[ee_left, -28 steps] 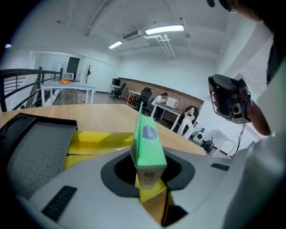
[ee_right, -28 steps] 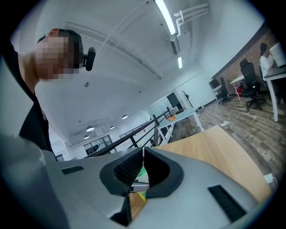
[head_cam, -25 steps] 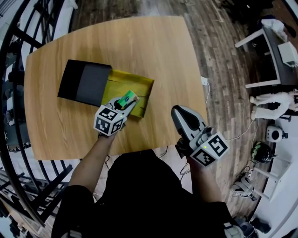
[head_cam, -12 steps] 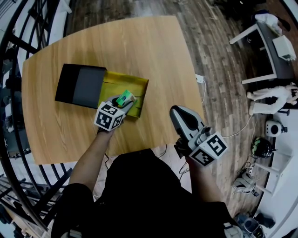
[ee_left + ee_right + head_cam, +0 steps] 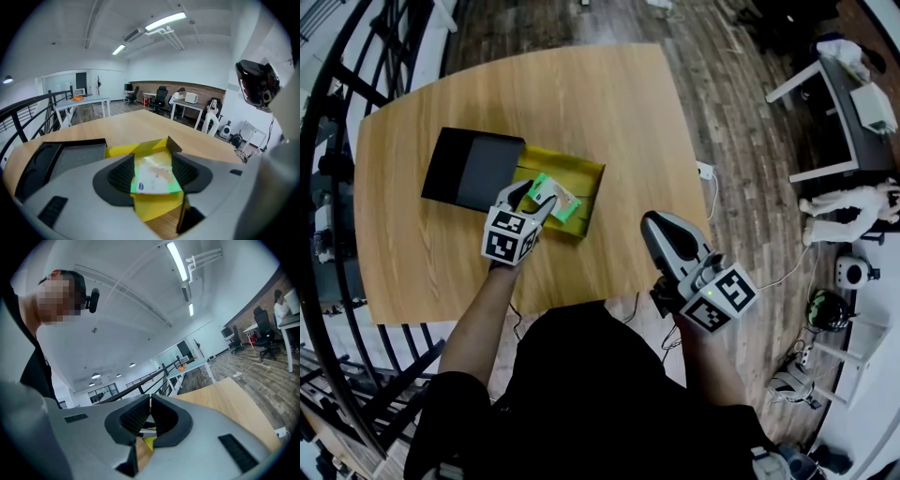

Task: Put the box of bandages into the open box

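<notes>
- Toward the near edge of the light wooden surface (image 5: 581,94), about midway along it, lies the yellow open box (image 5: 584,176). Its left end meets a black cover (image 5: 472,169) that reaches toward the left edge.
- Inside the open box, at its near end, the green-and-white box of bandages (image 5: 555,199) lies flat.
- Above it, the left gripper (image 5: 532,199) points down into the open box. Its fingers (image 5: 121,176) have just been opening and stand wide apart, one on each side of the box of bandages without pressing on it.
- Off the near right corner of the surface, the right gripper (image 5: 654,225) is held level. Its fingers (image 5: 133,417) meet at the tips with nothing between them.
- Around the surface are a dark plank floor (image 5: 750,112), a black railing (image 5: 342,70) past the left edge and desks (image 5: 853,117) past the right edge.
- Overhead, strip lights (image 5: 164,21) hang from a white ceiling (image 5: 93,28). Farther back stand office chairs (image 5: 161,96), with a person (image 5: 179,95) seated at a desk.
</notes>
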A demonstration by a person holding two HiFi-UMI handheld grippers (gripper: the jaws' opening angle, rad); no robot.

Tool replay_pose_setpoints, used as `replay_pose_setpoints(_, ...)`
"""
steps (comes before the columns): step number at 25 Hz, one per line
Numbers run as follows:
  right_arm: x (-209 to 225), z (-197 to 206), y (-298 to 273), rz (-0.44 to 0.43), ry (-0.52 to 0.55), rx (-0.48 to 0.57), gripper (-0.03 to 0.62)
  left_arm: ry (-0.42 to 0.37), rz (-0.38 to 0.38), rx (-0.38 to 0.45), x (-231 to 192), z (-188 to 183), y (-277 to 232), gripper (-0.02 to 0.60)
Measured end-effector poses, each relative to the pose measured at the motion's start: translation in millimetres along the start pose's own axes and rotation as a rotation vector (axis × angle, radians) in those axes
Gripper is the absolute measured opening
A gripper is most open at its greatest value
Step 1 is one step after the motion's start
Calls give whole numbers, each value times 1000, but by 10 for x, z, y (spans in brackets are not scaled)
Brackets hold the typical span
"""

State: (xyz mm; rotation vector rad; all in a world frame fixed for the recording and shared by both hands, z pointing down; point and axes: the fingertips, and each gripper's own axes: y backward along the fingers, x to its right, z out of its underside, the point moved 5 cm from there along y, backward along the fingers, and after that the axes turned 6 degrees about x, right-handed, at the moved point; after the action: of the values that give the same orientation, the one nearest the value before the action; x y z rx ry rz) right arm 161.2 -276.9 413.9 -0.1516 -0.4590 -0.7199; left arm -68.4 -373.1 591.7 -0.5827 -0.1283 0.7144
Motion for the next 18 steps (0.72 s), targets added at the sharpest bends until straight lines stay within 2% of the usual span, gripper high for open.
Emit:
replay_pose_setpoints(7, -138, -108, 64, -60, 26, 20, 38, -34, -51, 93, 73, -278, 384, 254)
replay_pose_setpoints(12, -183, -231, 135, -93, 51, 40, 38, -27, -59, 188, 224, -479, 721, 252)
replay_pose_setpoints(18, -149, -385, 256, -122, 81, 70, 38, -21, -105, 264, 407, -641, 1153, 226)
